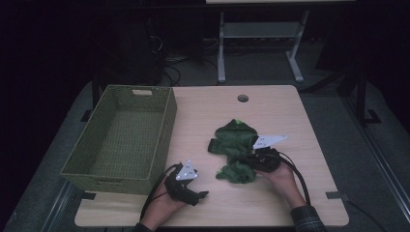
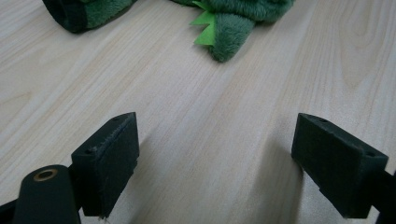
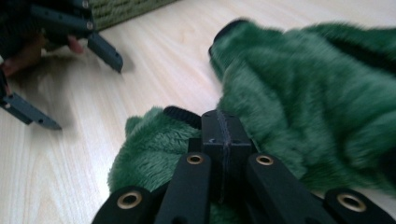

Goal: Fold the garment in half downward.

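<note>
A green plush garment [image 1: 234, 145] with a hood and light green spikes lies crumpled at the middle of the wooden table [image 1: 290, 111]. My right gripper [image 1: 245, 161] is at its near right edge, and in the right gripper view the jaws [image 3: 223, 129] are pressed together with the fleece [image 3: 303, 84] bunched around their tips. My left gripper [image 1: 199, 187] rests low near the front edge, left of the garment, open. In the left gripper view its jaws [image 2: 215, 144] stand wide apart over bare wood, with the garment [image 2: 233, 14] a short way beyond them.
A green woven basket [image 1: 164, 140] stands along the table's left side, close behind the left hand. A round cable hole [image 1: 242, 98] sits near the far edge. Bare wood lies right of the garment and along the back.
</note>
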Demonstrator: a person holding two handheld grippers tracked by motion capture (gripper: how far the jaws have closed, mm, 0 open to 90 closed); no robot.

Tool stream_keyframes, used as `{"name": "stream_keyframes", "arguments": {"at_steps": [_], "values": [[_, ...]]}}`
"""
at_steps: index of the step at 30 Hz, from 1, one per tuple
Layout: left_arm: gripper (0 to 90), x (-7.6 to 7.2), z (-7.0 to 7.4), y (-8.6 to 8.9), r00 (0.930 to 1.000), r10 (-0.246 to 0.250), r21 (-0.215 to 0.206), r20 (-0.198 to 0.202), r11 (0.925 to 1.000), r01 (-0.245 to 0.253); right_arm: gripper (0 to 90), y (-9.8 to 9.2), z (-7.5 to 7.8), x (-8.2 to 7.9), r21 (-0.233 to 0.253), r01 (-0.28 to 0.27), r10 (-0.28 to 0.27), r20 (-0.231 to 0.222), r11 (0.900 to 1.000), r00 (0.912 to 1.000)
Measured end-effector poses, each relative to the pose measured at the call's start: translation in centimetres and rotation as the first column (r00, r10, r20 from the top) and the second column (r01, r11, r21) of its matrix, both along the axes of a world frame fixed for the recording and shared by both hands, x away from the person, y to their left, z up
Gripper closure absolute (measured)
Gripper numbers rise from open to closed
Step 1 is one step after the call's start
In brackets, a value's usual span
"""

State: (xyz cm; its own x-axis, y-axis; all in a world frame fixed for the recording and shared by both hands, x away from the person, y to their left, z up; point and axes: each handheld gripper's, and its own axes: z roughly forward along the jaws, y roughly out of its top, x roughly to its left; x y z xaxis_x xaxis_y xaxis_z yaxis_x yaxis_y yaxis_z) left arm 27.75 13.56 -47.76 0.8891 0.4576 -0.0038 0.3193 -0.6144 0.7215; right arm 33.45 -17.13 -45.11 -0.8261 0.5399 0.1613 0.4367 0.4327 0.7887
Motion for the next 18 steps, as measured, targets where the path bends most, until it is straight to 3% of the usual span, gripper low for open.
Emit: {"name": "stream_keyframes", "arguments": {"at_steps": [7, 13, 17, 18], "values": [[14.4, 0.0, 0.0, 0.0, 1.0, 0.0, 0.0, 0.0, 1.0, 0.0, 89.8, 1.1, -1.1, -1.0, -0.046, -0.035, 0.034, -0.036, 0.998, 0.9988], [14.4, 0.0, 0.0, 0.0, 1.0, -0.001, 0.0, 0.0, 1.0, 0.001, 90.0, 1.6, -1.7, -2.3, -0.056, -0.037, 0.035, -0.047, 0.998, 0.9983], [14.4, 0.0, 0.0, 0.0, 1.0, -0.001, -0.001, -0.001, 1.0, 0.001, 89.3, 1.5, -1.4, -2.2, -0.053, -0.039, 0.037, -0.031, 0.998, 0.9988], [14.4, 0.0, 0.0, 0.0, 1.0, -0.001, -0.001, 0.0, 1.0, 0.001, 85.4, 1.4, -1.2, -2.2, -0.049, -0.032, 0.031, -0.024, 0.998, 0.9992]]}}
